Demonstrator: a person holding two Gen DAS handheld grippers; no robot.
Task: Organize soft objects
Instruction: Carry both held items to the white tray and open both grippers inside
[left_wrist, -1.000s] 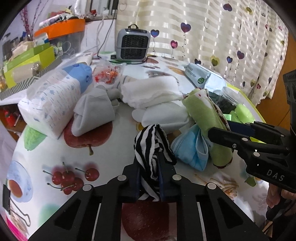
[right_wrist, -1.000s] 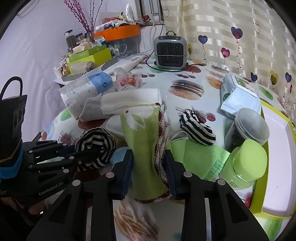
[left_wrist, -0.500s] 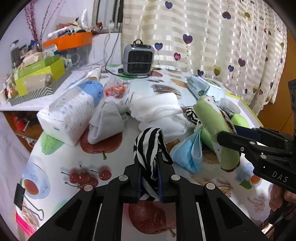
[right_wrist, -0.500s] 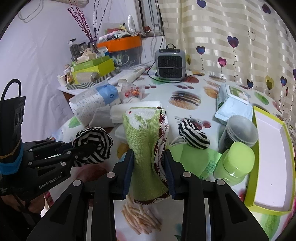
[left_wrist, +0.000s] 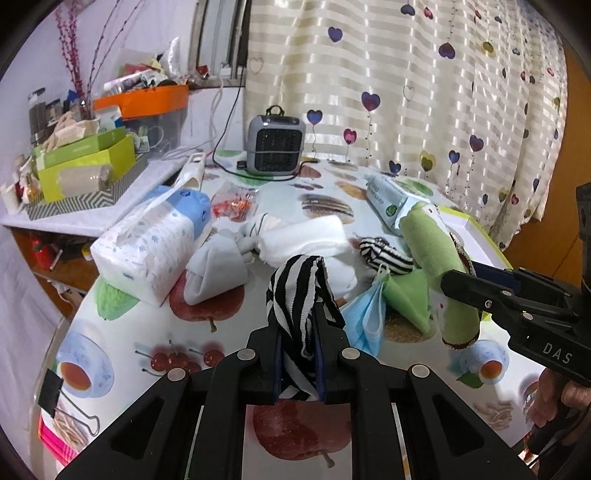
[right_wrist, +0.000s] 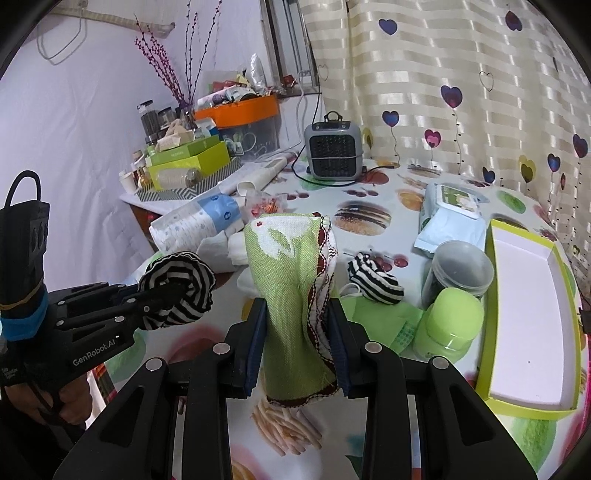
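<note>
The bench (left_wrist: 122, 332) is crowded with soft things around a grey heater (left_wrist: 276, 144). Nearer than the heater, the right gripper (right_wrist: 297, 325) has its jaws pinching a green cloth (right_wrist: 288, 280) upright. Left of that cloth, the left gripper (left_wrist: 299, 354) has its jaws clamped on a striped sock (left_wrist: 301, 291), lifted clear.

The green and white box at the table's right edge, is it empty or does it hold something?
Empty, as far as visible. The right wrist view shows the green and white box open on top with a bare white floor; no cloth lies inside.
</note>
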